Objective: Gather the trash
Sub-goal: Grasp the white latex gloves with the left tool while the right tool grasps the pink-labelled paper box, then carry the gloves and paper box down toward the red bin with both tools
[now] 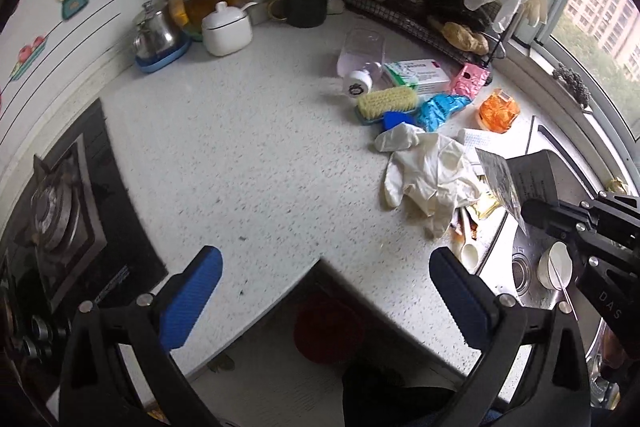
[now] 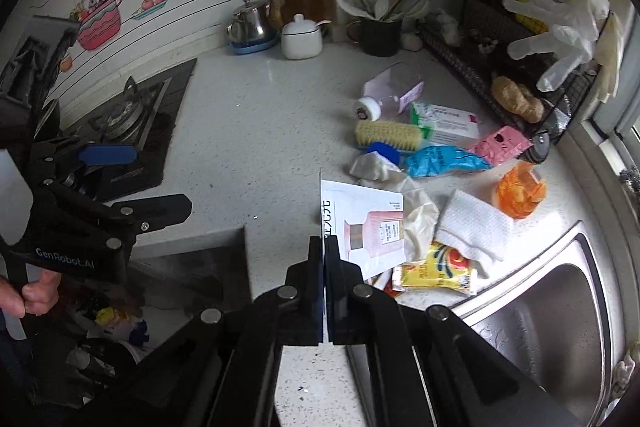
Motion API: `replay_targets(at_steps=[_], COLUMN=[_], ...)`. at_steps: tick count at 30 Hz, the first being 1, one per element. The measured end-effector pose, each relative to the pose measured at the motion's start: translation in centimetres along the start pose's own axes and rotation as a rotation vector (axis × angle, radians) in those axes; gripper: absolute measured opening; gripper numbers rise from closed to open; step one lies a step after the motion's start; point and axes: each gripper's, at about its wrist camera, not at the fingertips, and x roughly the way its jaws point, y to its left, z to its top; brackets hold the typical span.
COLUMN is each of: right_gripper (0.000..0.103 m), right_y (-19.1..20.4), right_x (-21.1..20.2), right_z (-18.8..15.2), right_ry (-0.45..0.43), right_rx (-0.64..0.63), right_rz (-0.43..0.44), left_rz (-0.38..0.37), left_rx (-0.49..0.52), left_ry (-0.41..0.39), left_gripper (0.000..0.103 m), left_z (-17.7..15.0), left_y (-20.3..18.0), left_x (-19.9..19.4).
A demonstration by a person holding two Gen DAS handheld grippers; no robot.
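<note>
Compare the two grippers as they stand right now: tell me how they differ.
The left gripper is open, its blue pads spread wide and holding nothing; the right gripper is shut on a white printed sachet. The left gripper hovers over bare countertop near the stove; the right gripper is beside the sink, next to the trash pile. Both are black two-finger tools pointing toward the counter.

Gloves [image 1: 430, 171] on counter [image 1: 248, 147], beside sink [image 2: 560, 307]
</note>
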Motion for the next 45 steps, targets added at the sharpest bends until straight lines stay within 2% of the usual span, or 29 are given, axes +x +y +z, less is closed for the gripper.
replay_targets(at_steps=[5,10,13,16,19,22,23,25,26,28,29,30,32,37,45], right_gripper=[0.000,0.000,0.000,0.000,0.000,0.000,0.000,0.000,0.000,0.000,0.000,0.000,0.000,0.000,0.000], right_y=[-3.6,-7.2,-8.6,-9.8,-10.1,-10.0,-10.0,-10.2,-10.3,-10.5,-10.5,-10.5,-10.1,-8.9,-6.8], right_x=[-0.3,1.1,2.2,3.5,3.8,4.3,4.2,4.6,4.7,4.9,4.9,4.9,4.6,3.6,0.3], right_z=[-0.5,-1.8,-2.5,-3.0,-3.2,-3.1,-3.3,-3.4,-3.4,-3.5,-3.6,-3.6,-3.7,-3.8,-4.4], right_ry=[-0.004,0.045,0.077,0.101,0.106,0.099,0.098,0.101,0.101,0.103,0.104,0.102,0.098,0.075,0.011], right_rx=[0.108,0.226,0.256,0.281,0.273,0.257,0.258,0.268,0.276,0.283,0.283,0.280,0.262,0.222,0.137], right_rz=[-0.138,-0.221,-0.267,-0.292,-0.314,-0.315,-0.308,-0.291,-0.281,-0.274,-0.271,-0.268,-0.262,-0.227,-0.135], left_rz=[-0.094,-0.153,-0.163,-0.141,-0.152,-0.179,-0.193,-0.191,-0.186,-0.174,-0.158,-0.149,-0.171,-0.171,-0.108], left_rx=[0.135,0.220,0.265,0.300,0.298,0.291,0.283,0.288,0.294,0.294,0.288,0.278,0.245,0.208,0.079], left_ry=[0.029,0.091,0.123,0.145,0.173,0.199,0.209,0.193,0.184,0.165,0.161,0.164,0.173,0.135,0.047], left_gripper=[0.103,0.103,0.103,0.103,0.097,0.083,0.075,0.072,0.067,0.048,0.032,0.021,0.010,0.005,0.005], left_z=[3.3,5.5,6.3,6.9,7.3,7.3,7.3,7.1,7.0,6.8,6.8,6.8,6.6,5.1,1.7], left_y=[-4.0,-7.6,-9.1,-9.9,-10.1,-10.4,-10.4,-10.8,-10.9,-10.9,-10.7,-10.5,-10.1,-9.7,-7.7], left_x=[3.8,8.6,11.5,14.2,16.3,17.6,17.9,17.9,17.8,17.4,17.3,17.2,16.9,14.3,6.6])
